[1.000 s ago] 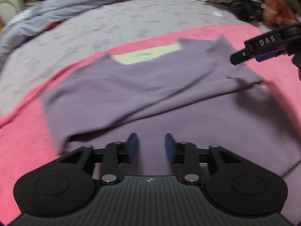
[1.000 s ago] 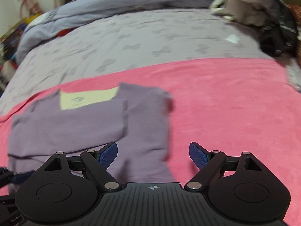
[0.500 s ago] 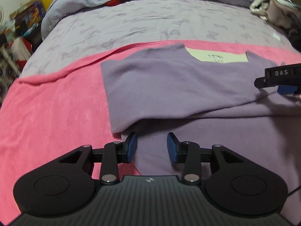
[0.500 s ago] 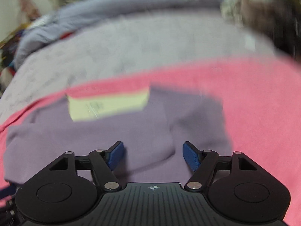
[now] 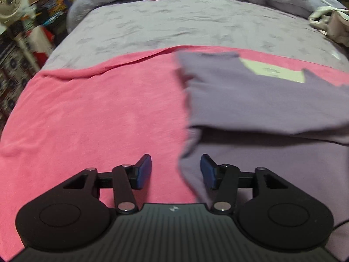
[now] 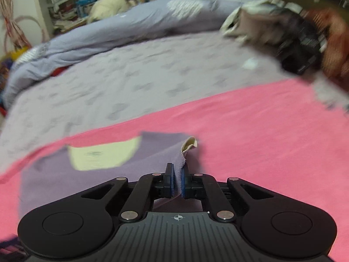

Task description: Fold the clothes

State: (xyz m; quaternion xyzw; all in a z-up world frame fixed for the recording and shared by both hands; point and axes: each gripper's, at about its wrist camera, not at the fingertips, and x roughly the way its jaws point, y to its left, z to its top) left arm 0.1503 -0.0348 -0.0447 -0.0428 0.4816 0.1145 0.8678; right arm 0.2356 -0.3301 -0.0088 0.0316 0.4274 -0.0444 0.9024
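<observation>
A purple shirt [image 5: 257,100] with a pale yellow neck label lies partly folded on a pink blanket [image 5: 98,113]. In the left wrist view my left gripper [image 5: 175,171] hovers over the shirt's left edge; its jaws are opening, and the cloth edge lies below the gap with no pad pressing it. In the right wrist view my right gripper [image 6: 177,180] is shut on a raised fold of the purple shirt [image 6: 54,179], and the pinched edge with its pale lining [image 6: 189,144] stands up just past the fingertips.
The pink blanket [image 6: 272,135] covers the near part of a bed with a lilac sheet [image 5: 185,24] and a bunched blue-grey quilt [image 6: 130,24] behind. A heap of other clothes [image 6: 294,30] sits at the far right. Room clutter and a fan [image 5: 9,0] stand left of the bed.
My right gripper has shut on the shirt's edge and lifted it. The left gripper has slid left to the shirt's left edge and its jaws have widened.
</observation>
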